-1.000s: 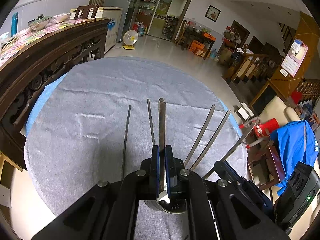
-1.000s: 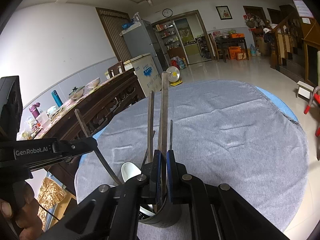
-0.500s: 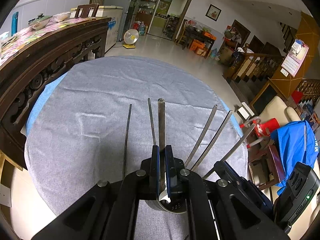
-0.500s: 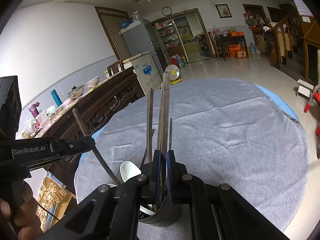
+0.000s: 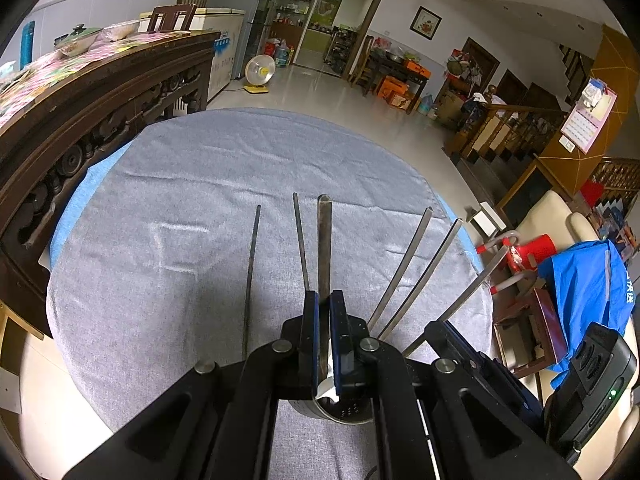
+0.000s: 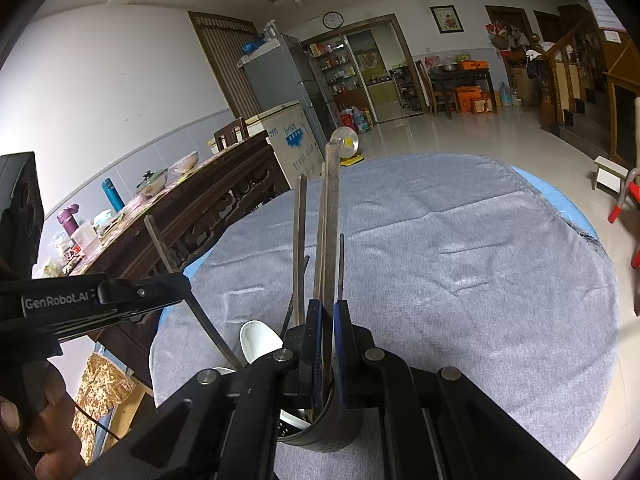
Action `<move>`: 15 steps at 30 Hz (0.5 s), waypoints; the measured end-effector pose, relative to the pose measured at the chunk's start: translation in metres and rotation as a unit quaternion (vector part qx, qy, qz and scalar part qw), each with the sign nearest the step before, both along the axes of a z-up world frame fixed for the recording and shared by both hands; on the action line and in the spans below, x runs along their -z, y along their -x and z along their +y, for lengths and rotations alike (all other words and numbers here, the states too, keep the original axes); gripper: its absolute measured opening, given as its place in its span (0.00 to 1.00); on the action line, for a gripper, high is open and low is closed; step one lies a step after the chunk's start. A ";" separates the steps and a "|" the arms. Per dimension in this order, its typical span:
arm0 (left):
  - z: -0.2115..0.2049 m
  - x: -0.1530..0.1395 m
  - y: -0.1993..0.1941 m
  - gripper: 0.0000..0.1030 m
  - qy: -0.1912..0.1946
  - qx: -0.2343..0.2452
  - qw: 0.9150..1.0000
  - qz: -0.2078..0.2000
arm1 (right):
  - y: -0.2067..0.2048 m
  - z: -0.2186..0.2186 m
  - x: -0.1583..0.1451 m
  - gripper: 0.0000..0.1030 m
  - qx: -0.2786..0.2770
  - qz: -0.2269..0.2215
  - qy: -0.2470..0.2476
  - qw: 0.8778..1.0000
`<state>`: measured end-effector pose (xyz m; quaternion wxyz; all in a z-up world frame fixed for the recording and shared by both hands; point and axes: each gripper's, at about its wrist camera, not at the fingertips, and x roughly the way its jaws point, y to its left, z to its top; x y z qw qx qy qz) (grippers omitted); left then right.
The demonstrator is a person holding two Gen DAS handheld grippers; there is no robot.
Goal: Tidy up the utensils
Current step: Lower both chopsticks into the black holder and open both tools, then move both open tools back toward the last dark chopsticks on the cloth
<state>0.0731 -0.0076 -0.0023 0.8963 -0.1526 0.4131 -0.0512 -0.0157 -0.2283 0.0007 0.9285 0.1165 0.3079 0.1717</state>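
Nothing moved, both tongs (image 5: 324, 300) (image 6: 327, 308) clamped on chopsticks (image 5: 324, 248) (image 6: 331, 216) over holder (image 6: 332, 432).

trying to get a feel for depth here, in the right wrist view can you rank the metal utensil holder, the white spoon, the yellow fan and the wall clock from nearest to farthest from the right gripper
1. Metal utensil holder: directly below the right gripper, on the grey cloth.
2. White spoon: just left of the gripper, sticking out of the holder.
3. Yellow fan: on the floor beyond the table's far edge.
4. Wall clock: high on the far wall, above the doorway.
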 end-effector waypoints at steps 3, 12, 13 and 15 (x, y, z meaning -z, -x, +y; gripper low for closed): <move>0.001 0.000 0.001 0.05 0.005 -0.001 1.000 0.001 | 0.000 0.000 0.001 0.07 0.000 0.002 0.000 1.000; 0.024 -0.022 0.003 0.44 0.028 -0.027 0.999 -0.017 | 0.004 -0.009 -0.003 0.54 0.015 -0.006 -0.005 1.000; 0.029 -0.028 0.004 0.44 0.033 -0.031 0.999 -0.022 | 0.005 -0.011 -0.006 0.54 0.017 -0.010 -0.007 1.000; 0.042 -0.041 0.008 0.45 0.045 -0.043 0.997 -0.040 | 0.007 -0.017 -0.012 0.54 0.022 -0.018 -0.016 0.999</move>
